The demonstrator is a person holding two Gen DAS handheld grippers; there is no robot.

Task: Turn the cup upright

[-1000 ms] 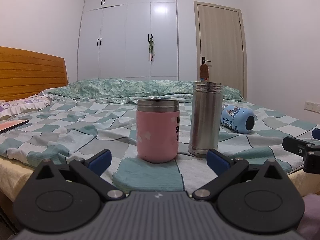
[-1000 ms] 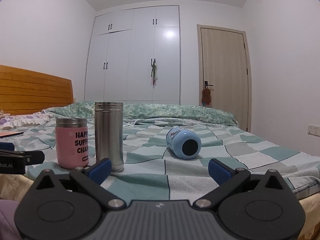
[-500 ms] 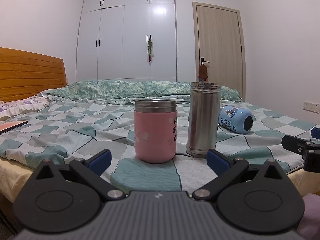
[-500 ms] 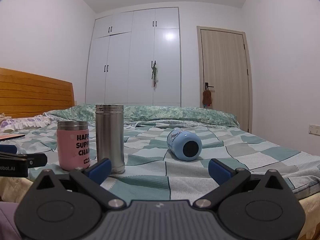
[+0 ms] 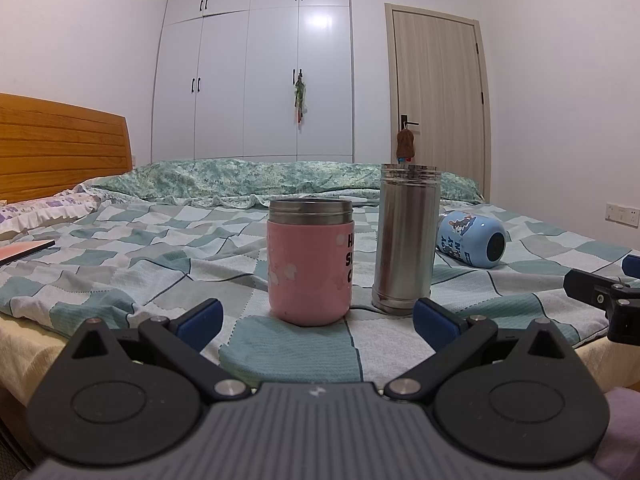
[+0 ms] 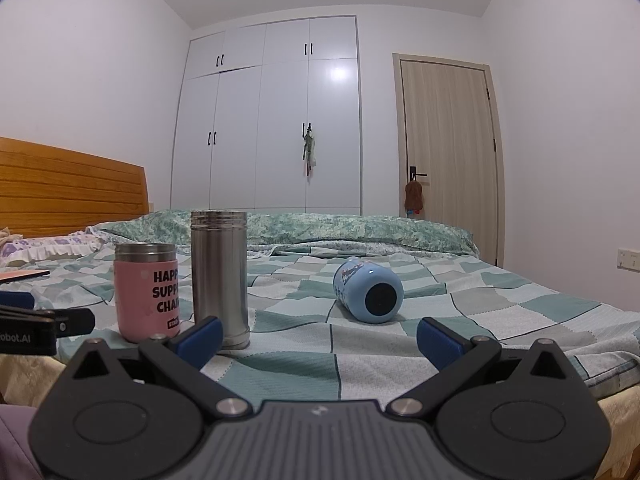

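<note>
The blue cup point(image 6: 369, 292) is lying sideways, looking smooth and roll-prone; right gripper point(image 6: 318, 334) is gaping wide, best pinching its sides

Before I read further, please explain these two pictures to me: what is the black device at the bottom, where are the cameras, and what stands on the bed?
Each picture comes from a camera mounted on a hand-held gripper, looking forward along its two blue-tipped fingers. One view shows the left gripper, the other the right gripper. Both are open and hold nothing. On the checked bedspread a pink cup and a steel flask stand upright. The blue cup lies on its side, its end toward the cameras; this one needs standing up.
</note>
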